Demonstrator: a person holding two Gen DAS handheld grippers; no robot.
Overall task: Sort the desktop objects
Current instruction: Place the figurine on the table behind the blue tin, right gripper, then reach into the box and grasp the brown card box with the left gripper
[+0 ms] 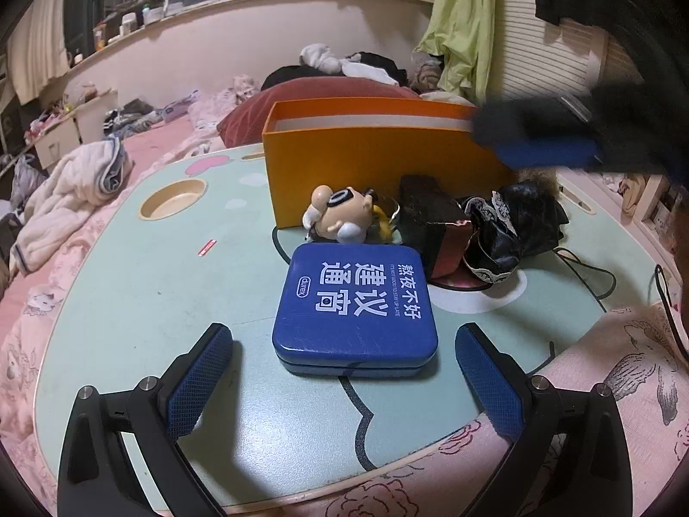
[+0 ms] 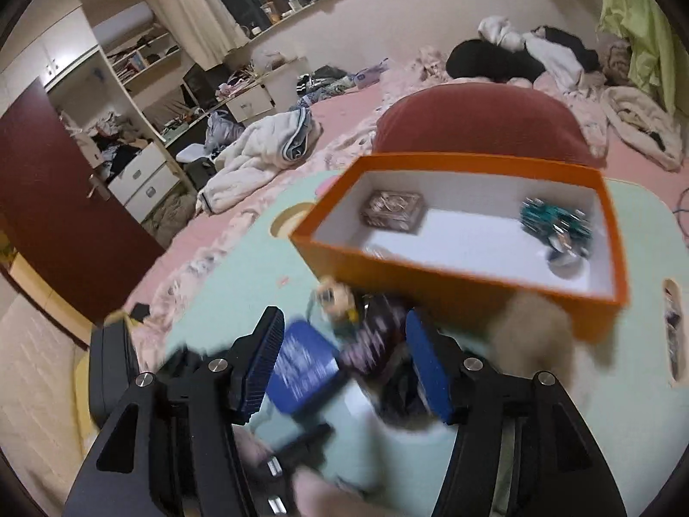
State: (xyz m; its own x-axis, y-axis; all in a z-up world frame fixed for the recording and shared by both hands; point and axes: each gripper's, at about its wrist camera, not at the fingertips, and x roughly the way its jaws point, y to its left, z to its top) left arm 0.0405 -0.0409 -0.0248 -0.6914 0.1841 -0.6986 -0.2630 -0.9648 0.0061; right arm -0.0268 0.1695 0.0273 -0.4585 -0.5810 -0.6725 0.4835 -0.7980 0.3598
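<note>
A blue tin (image 1: 355, 308) with white Chinese lettering lies on the pale green lap table (image 1: 150, 284). My left gripper (image 1: 344, 344) is open, its pads low on either side of the tin's near edge, not touching. Behind the tin lie a small cartoon figure (image 1: 340, 213), a dark pouch (image 1: 430, 215) and a black lace-trimmed cloth item (image 1: 512, 224). An orange box (image 1: 379, 172) stands behind them. My right gripper (image 2: 342, 357) is open and empty, blurred, above the pile; it shows in the left wrist view (image 1: 547, 142). In the box (image 2: 465, 275) lie a small patterned case (image 2: 392, 211) and a teal item (image 2: 555, 219).
The table sits on a pink bed with crumpled blankets (image 1: 73, 198) and a red cushion (image 2: 478, 120). A cup recess (image 1: 172, 199) is at the table's far left. A black cable (image 1: 603, 275) trails at the right. A fluffy tan ball (image 2: 534, 327) lies beside the box.
</note>
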